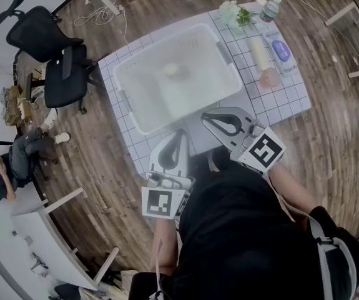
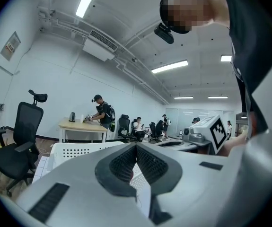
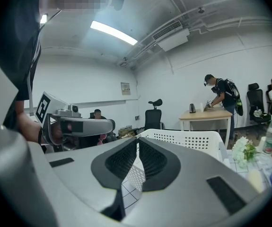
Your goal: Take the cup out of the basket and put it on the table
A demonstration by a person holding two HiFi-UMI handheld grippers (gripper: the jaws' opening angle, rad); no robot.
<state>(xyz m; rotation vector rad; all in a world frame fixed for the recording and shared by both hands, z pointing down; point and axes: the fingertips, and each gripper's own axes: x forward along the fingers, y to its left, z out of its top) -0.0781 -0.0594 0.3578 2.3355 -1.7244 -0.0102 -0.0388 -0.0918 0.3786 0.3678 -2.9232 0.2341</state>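
The cup (image 1: 172, 70) sat inside the white basket (image 1: 228, 54), roughly at the middle of its floor, small and pale. The picture was too soft to show more of it. The basket stood on the table (image 1: 286, 99), which was covered with a white cloth ruled in squares, and it took up most of the table's left part.

Both grippers were held at the near side of the table, outside the basket. In the head view, the tips of the left gripper (image 1: 181, 134) were just short of the basket's near wall. Its jaws were pressed together, with nothing between the dark pads. The right gripper (image 1: 206, 117) lay beside it, a little further in. Its tips were at the basket's near right corner, and its jaws were likewise closed and empty. Neither gripper touched the cup.

On the bare cloth to the right of the basket lay a pale yellow roll (image 1: 258, 52), a pink round thing (image 1: 268, 77) and a blue-and-white packet (image 1: 280, 49). At the far corner were a bunch of white flowers (image 1: 233, 12) and a water bottle (image 1: 270, 7).

A black office chair (image 1: 49, 50) stood on the wooden floor to the left of the table. Further left, a seated person (image 1: 7, 164) was at the edge of the view.
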